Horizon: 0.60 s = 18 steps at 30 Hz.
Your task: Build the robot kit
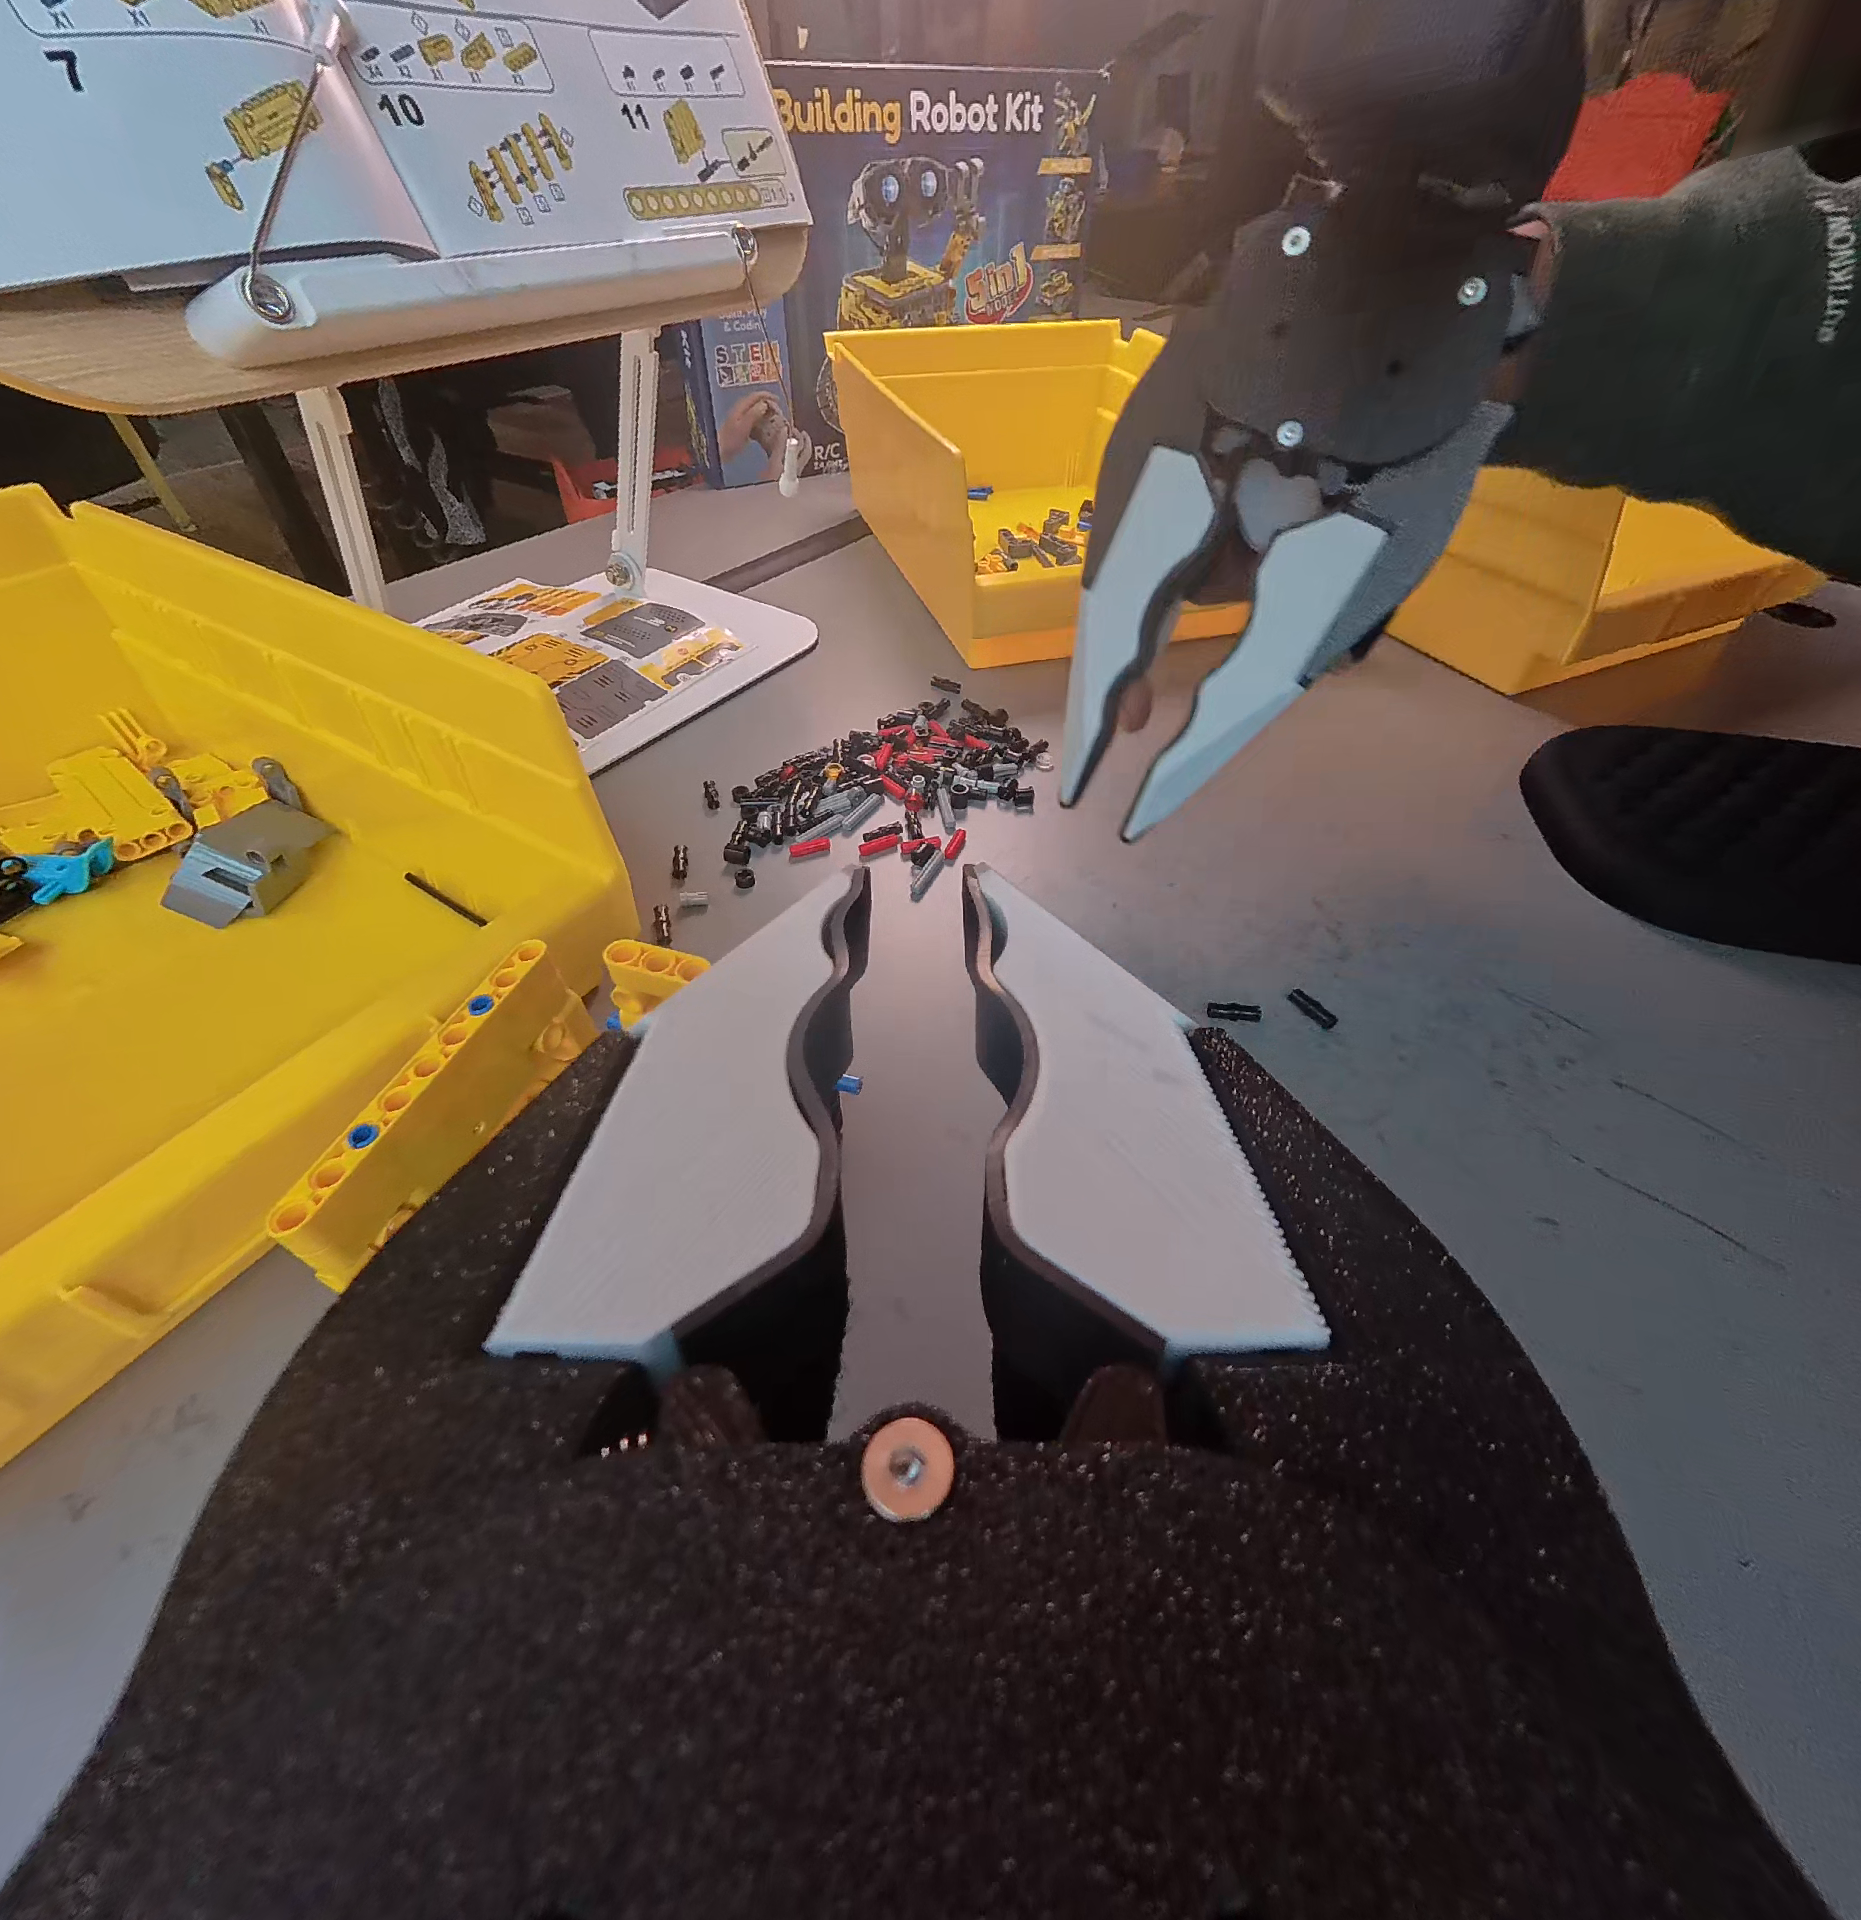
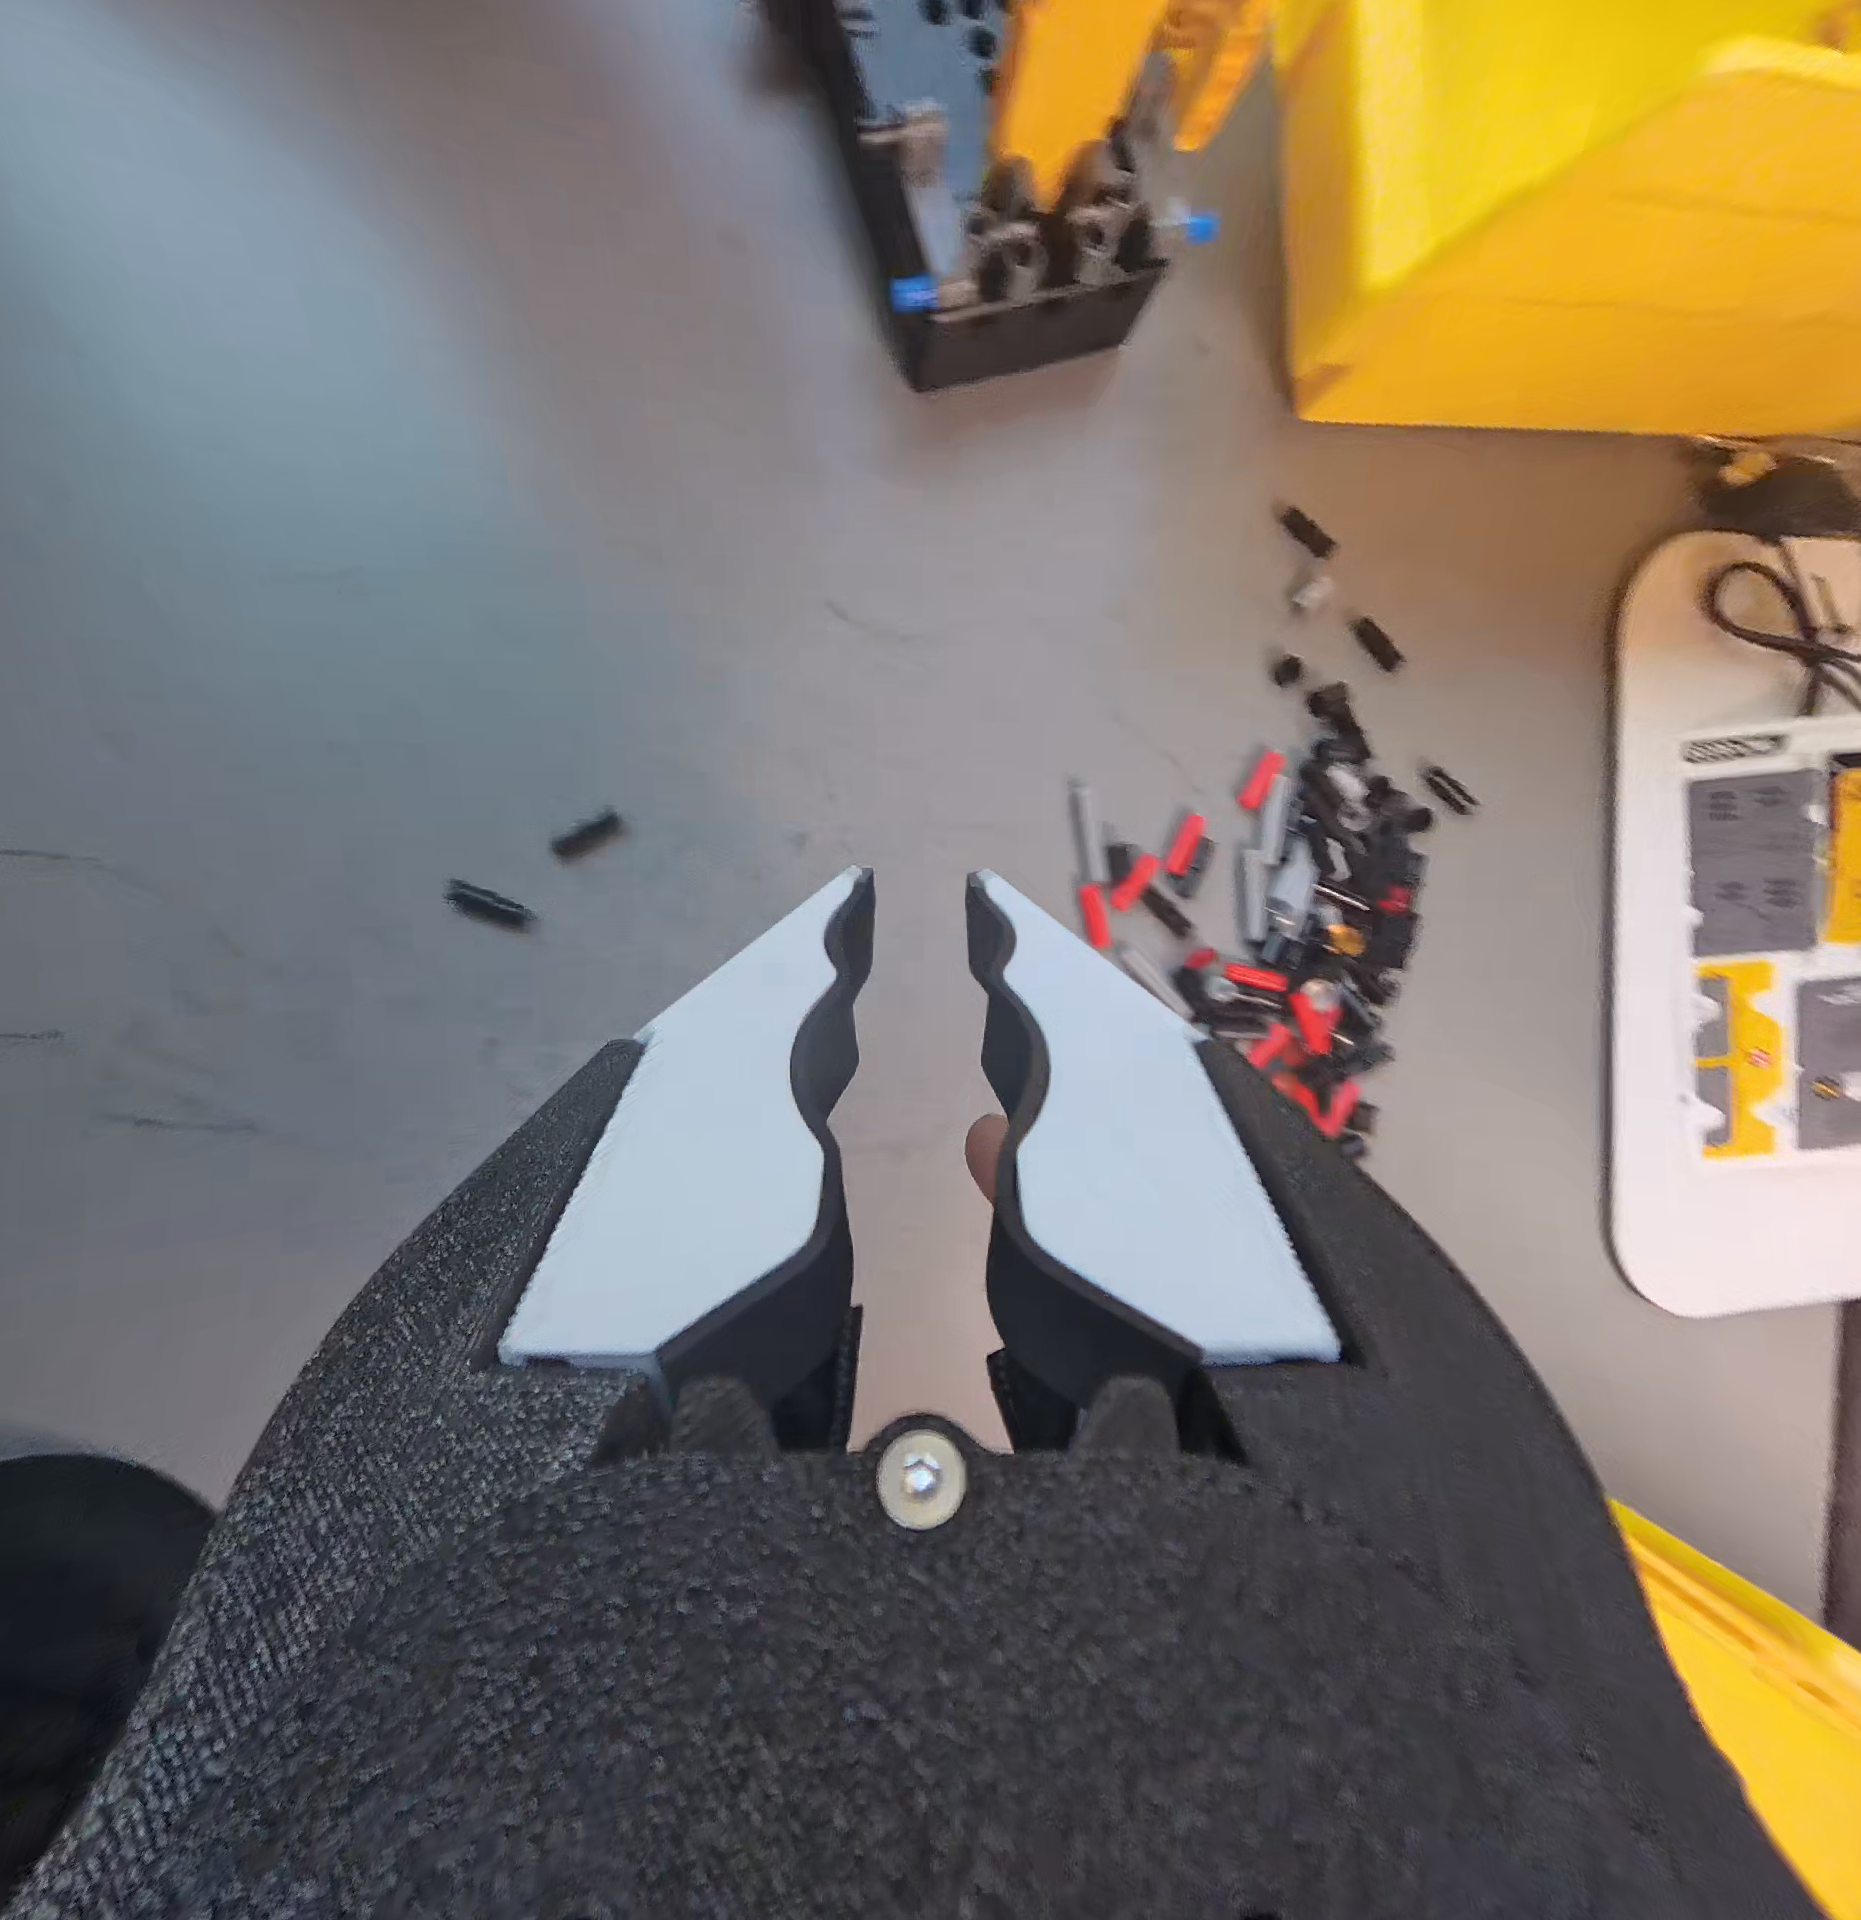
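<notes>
Two hand-held grippers, each with pale grey wavy-edged fingers set in a grainy black body, hang over a scuffed grey worktop strewn with small plastic building pieces. The left hand-held gripper has its fingers parted with nothing between them, its tips just short of a loose pile of black, red and grey pins. The right hand-held gripper is likewise parted and empty, hanging over bare worktop with the pile just to its right. The left wrist view alone shows the right hand-held gripper from outside, held by a dark-sleeved arm, tips angled down beside the pile. It also shows a yellow bin at left holding yellow beams, a grey block and a turquoise piece, a second yellow bin behind the pile with small dark and yellow parts in it, a long yellow perforated beam against the near bin, a printed instruction booklet on a white stand, and a dark blue kit box. Only the right wrist view, blurred, shows a black tray-like assembly with yellow parts and two stray black pins lying apart at left.
</notes>
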{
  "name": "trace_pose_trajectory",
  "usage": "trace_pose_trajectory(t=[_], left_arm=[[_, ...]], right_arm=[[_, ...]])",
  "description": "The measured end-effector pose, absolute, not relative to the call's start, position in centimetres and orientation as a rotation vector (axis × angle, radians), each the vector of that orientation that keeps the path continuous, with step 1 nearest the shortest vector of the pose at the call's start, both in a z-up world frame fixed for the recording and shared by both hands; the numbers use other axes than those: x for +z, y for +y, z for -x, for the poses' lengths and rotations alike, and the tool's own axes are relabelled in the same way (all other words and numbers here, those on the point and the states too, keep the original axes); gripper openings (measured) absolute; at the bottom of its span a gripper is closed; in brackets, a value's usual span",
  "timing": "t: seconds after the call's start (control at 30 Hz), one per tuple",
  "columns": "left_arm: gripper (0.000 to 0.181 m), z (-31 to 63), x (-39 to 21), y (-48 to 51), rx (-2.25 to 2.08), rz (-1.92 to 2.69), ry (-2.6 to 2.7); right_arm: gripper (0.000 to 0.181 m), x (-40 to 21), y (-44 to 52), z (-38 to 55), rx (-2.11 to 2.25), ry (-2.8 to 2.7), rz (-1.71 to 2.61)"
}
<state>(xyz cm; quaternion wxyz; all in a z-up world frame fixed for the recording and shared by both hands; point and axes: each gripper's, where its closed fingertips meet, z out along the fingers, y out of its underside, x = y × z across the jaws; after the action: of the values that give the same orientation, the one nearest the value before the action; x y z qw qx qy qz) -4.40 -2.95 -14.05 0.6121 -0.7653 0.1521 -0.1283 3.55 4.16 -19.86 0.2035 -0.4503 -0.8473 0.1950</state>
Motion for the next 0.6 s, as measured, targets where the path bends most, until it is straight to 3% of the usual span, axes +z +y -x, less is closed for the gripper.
trace_pose_trajectory(t=[0.17, 0.5, 0.6], left_arm=[[0.016, 4.3, -14.4, -2.9, -0.277, 1.776, 0.369], [0.015, 4.6, -14.8, -2.8, -0.283, 1.788, 0.364], [0.015, 4.6, -14.8, -2.8, -0.29, 1.79, 0.364]], right_arm=[[0.016, -20.8, 10.6, -1.4, 0.469, -2.28, 1.362], [0.016, -24.1, 10.5, -0.3, 0.447, -2.535, 1.265], [0.006, -24.2, 10.1, -0.5, 0.474, -2.583, 1.274]])
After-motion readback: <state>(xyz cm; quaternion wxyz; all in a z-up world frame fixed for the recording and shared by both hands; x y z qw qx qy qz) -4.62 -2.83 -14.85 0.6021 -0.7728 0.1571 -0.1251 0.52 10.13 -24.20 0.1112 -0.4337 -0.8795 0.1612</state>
